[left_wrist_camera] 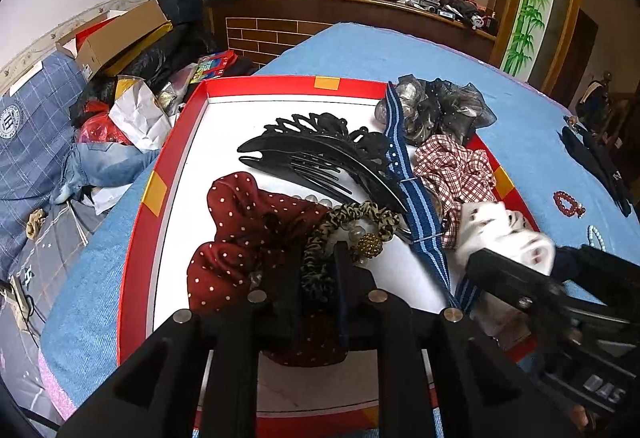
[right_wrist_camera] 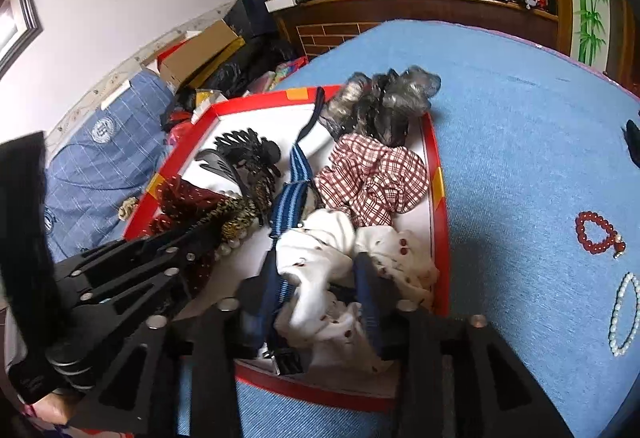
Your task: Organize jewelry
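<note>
A red tray (left_wrist_camera: 138,238) with a white floor holds a black hair comb (left_wrist_camera: 320,154), a red dotted scrunchie (left_wrist_camera: 248,222), a blue striped strap (left_wrist_camera: 416,198), a plaid scrunchie (left_wrist_camera: 452,166) and a grey gauze scrunchie (left_wrist_camera: 436,110). My left gripper (left_wrist_camera: 314,278) is low over the tray, its jaws close together with a leopard-print scrunchie (left_wrist_camera: 360,216) pinched between them. My right gripper (right_wrist_camera: 312,294) stands open at the tray's near right corner. A white scrunchie (right_wrist_camera: 320,258) with red dots lies loose between its fingers (right_wrist_camera: 366,290).
On the blue cloth (right_wrist_camera: 520,118) right of the tray lie a red bead bracelet (right_wrist_camera: 598,234) and a pearl bracelet (right_wrist_camera: 624,314). A dark item (left_wrist_camera: 600,162) lies at the far right. Boxes and clothes are piled left of the table; a cluttered wooden counter (left_wrist_camera: 360,0) stands behind.
</note>
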Available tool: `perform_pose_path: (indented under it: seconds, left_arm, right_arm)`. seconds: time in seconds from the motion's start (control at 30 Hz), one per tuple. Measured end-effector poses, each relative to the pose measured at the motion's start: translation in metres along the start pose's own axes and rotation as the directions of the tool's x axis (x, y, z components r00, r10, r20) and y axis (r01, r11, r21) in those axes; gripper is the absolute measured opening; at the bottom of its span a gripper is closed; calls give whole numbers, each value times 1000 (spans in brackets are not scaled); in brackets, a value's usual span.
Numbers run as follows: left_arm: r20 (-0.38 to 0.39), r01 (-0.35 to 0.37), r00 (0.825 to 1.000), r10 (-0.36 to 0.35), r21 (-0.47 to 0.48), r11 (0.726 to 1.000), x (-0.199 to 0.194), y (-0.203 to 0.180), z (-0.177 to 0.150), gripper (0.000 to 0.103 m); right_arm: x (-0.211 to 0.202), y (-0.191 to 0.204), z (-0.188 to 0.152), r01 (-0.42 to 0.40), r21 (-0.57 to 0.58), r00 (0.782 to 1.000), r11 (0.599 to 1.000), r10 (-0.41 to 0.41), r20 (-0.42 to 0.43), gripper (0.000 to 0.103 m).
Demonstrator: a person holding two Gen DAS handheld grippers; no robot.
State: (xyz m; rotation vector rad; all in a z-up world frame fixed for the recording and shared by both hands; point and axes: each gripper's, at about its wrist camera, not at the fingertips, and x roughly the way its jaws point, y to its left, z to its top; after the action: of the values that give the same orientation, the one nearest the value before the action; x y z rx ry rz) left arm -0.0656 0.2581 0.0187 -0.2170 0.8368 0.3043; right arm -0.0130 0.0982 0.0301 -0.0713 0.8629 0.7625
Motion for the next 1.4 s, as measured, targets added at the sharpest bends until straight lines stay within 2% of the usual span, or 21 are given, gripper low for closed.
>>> perform_pose_path:
  seconds: [0.07, 0.13, 0.23, 0.4, 0.47, 0.5, 0.57, 0.6, 0.63, 0.77, 0.83, 0.93, 1.03, 1.17, 1.3, 1.4]
  left_arm:
    - [1, 1, 1000, -1, 3, 1000, 0, 0, -1, 18]
    - [2, 3, 1000, -3, 2, 1000, -1, 1, -2, 19]
    - [0, 0, 1000, 0, 3, 1000, 0, 1, -2, 28]
    - [4, -33, 999, 33, 19, 999, -4, -4, -4, 33]
    - [8, -51, 999, 51, 21, 998, -6, -4, -6, 36]
    - [9, -58, 998, 58, 22, 998, -7, -6, -6, 41]
    - [13, -65, 998, 64, 20, 998, -11, -8, -6, 57]
    - [12, -49, 999, 49, 17, 999, -13, -9, -7, 74]
    - [8, -39, 999, 39, 14, 999, -14, -11, -8, 82]
    - [22, -52, 998, 51, 20, 998, -25, -18, -14, 82]
    - [17, -41, 999, 40, 8, 999, -32, -23, -19, 83]
    - [14, -33, 999, 33, 2, 999, -40, -31, -27, 90]
    - [24, -20, 1000, 20, 17, 1000, -47, -43, -36, 92]
    - [55, -48, 997, 46, 45, 998, -54, -55, -45, 95]
    - [45, -52, 998, 51, 40, 998, -55, -54, -49, 95]
    - [32, -57, 998, 56, 29, 998, -56, -51, -51, 95]
  right_arm:
    - [-8, 2, -1, -9, -10, 1000, 1000, 9, 22, 56]
    - [-17, 3, -3, -5, -21, 999, 1000, 6, 49, 59]
    - [-30, 3, -7, -22, -19, 997, 1000, 23, 74, 60]
    - [-48, 1, -16, -49, -2, 994, 999, 49, 101, 61]
    - [-55, -2, -22, -53, 2, 992, 999, 52, 111, 65]
    - [-58, -2, -24, -49, 4, 992, 999, 49, 114, 66]
    - [-66, -5, -31, -32, 4, 991, 999, 31, 127, 70]
    - [-69, -7, -33, -24, 5, 991, 1000, 23, 131, 71]
    - [-72, -9, -36, -10, 5, 991, 1000, 10, 135, 72]
    - [-83, -16, -48, 38, -7, 988, 999, -36, 148, 81]
    - [-91, -21, -56, 65, -6, 985, 998, -63, 161, 81]
    - [-103, -29, -66, 99, 5, 980, 995, -99, 172, 84]
    - [-114, -39, -76, 146, 29, 974, 989, -149, 170, 89]
    - [-121, -51, -88, 169, 62, 972, 984, -176, 158, 89]
    - [-118, -55, -92, 173, 79, 974, 982, -182, 135, 90]
    - [-119, -51, -93, 187, 61, 970, 980, -195, 148, 90]
